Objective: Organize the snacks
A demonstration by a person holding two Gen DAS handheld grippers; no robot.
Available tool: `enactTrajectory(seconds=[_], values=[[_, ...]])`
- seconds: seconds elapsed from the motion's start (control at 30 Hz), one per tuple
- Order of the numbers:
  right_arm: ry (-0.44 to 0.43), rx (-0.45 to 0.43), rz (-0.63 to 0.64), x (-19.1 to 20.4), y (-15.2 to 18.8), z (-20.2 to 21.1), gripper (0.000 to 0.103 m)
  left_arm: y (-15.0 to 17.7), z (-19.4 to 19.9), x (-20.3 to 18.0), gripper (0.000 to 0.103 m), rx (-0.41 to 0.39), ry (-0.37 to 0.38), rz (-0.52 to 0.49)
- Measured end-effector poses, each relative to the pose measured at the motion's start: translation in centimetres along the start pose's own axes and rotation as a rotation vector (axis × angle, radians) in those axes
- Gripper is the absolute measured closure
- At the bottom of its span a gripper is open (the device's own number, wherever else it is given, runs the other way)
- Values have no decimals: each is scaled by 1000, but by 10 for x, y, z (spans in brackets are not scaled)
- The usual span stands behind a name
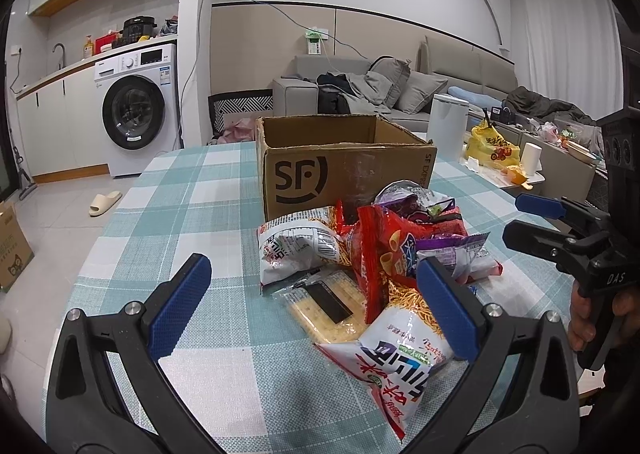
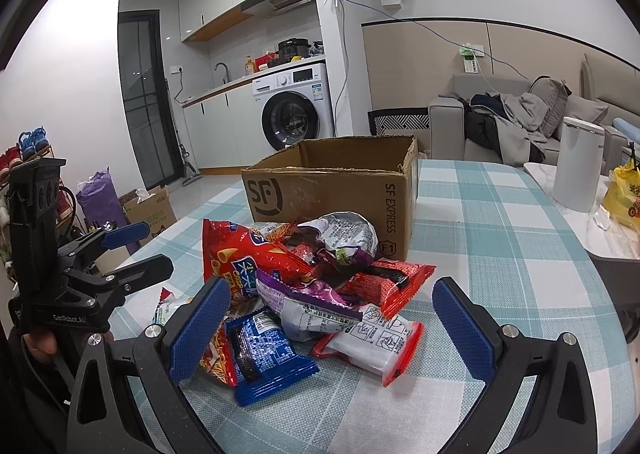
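Observation:
A pile of snack bags lies on the checked tablecloth (image 1: pixel 180 214) in front of an open, empty-looking cardboard box (image 1: pixel 340 162) (image 2: pixel 332 190). My left gripper (image 1: pixel 314 308) is open, low over the pile's near side. A clear cracker pack (image 1: pixel 324 306) and a white-and-red bag (image 1: pixel 400 358) lie between its fingers. My right gripper (image 2: pixel 332 330) is open around a blue pack (image 2: pixel 268 354) and a white packet with red ends (image 2: pixel 372 342). A red chip bag (image 2: pixel 236 254) and a purple bag (image 2: pixel 312 294) lie behind. Each gripper shows in the other's view: right gripper (image 1: pixel 512 216), left gripper (image 2: pixel 158 247).
A white cylindrical container (image 2: pixel 578 166) and a yellow bag (image 1: pixel 494 146) stand on a side table to the right. The table edge curves off at the left, with a cardboard box on the floor (image 1: pixel 12 250). Washing machine and sofa stand behind.

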State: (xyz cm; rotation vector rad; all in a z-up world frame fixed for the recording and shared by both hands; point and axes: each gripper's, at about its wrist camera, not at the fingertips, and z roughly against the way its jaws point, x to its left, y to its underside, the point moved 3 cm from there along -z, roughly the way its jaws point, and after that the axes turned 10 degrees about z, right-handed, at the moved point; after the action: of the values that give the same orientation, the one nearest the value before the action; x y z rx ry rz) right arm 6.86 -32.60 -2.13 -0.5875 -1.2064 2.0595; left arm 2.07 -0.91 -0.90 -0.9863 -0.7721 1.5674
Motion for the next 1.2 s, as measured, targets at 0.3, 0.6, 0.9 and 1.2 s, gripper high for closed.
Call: enactTrajectory(seconds=[0.3, 0.6, 0.9, 1.2], values=[[4, 8, -2, -1, 0, -3, 0, 2, -2, 1, 1, 3, -1, -4], [16, 21, -25, -4, -1, -3, 0, 6, -3, 1, 1, -1, -2, -5], [34, 89, -50, -11, -1, -6, 0, 8, 1, -11, 1, 40, 42, -35], [69, 235, -67, -19, 14, -25, 0, 16, -5, -24, 1, 139, 83, -82]])
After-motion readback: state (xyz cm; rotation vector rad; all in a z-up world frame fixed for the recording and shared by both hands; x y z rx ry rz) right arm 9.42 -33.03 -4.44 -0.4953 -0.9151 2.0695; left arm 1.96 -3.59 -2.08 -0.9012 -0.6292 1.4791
